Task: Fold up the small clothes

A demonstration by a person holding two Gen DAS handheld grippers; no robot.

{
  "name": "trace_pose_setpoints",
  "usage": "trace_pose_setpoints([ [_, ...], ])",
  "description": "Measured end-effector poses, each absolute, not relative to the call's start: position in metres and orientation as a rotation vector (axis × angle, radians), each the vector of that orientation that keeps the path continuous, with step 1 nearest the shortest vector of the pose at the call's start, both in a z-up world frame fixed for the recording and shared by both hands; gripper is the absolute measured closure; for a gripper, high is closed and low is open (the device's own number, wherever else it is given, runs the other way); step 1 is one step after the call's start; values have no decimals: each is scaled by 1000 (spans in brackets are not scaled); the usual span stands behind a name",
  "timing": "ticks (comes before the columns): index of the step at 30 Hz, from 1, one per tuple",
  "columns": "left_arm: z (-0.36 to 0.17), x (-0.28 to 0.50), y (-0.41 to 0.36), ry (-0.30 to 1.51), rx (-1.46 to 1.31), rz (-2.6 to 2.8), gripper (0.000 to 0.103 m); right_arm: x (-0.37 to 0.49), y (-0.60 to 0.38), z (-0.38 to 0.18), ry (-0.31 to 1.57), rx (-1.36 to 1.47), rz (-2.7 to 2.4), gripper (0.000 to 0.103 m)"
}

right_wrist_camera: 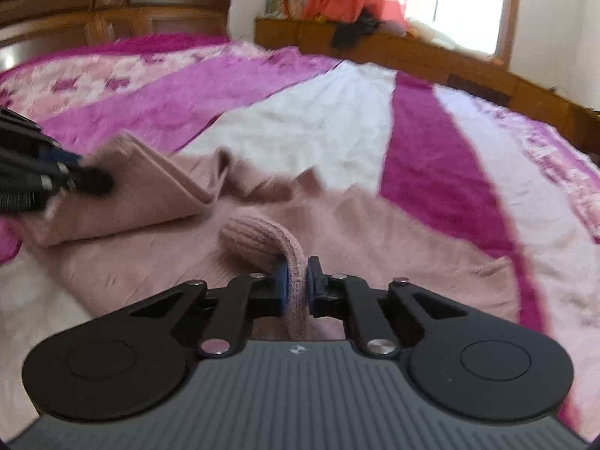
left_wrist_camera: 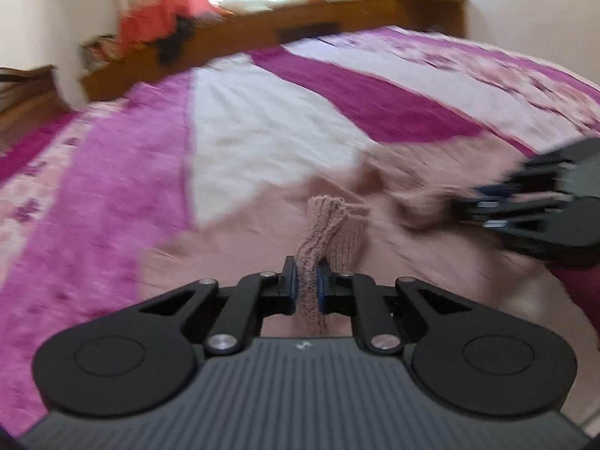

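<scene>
Two hand-held grippers work low over a bed, each with its jaws clamped on a bunched piece of the same dusty-pink knit garment (right_wrist_camera: 285, 217). Nearest, the left gripper (left_wrist_camera: 306, 281) pinches a ribbed strip of the knit between its blue pads, the strip standing up out of the jaws. The right gripper (right_wrist_camera: 296, 281) likewise holds a rounded ribbed roll, perhaps a cuff or hem, squeezed tight between its pads. Just beyond them the rest of the garment lies spread on the bedspread (right_wrist_camera: 431, 142), which is striped in magenta, white and flowered pink. In the right wrist view one part of the knit is lifted and doubled over toward the left side, so a fold looks to be under way, not finished. Both views are blurred, which suggests motion. The next move, as I judge it, calls for carrying both held edges across together, keeping them level, and laying them onto the flat part so the edges meet without dragging the layer beneath. Farther off stand a carved wooden headboard (right_wrist_camera: 112, 3) and a low wooden ledge (right_wrist_camera: 412, 52) with orange and black cloth heaped on it, under a bright window (right_wrist_camera: 450, 3).
</scene>
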State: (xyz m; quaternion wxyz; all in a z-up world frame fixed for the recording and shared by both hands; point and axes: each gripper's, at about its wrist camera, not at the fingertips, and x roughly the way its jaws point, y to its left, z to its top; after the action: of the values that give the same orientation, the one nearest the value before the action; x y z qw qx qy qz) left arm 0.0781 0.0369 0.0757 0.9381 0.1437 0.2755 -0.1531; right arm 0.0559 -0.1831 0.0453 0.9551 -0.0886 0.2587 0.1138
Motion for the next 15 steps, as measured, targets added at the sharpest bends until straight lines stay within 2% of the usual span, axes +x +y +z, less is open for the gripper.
trace_pose_setpoints([
  [8, 101, 146, 95, 534, 245, -79, 91, 86, -242, 88, 449, -163, 61, 96],
  [15, 62, 192, 103, 611, 287, -23, 91, 125, -294, 65, 520, -86, -56, 96],
])
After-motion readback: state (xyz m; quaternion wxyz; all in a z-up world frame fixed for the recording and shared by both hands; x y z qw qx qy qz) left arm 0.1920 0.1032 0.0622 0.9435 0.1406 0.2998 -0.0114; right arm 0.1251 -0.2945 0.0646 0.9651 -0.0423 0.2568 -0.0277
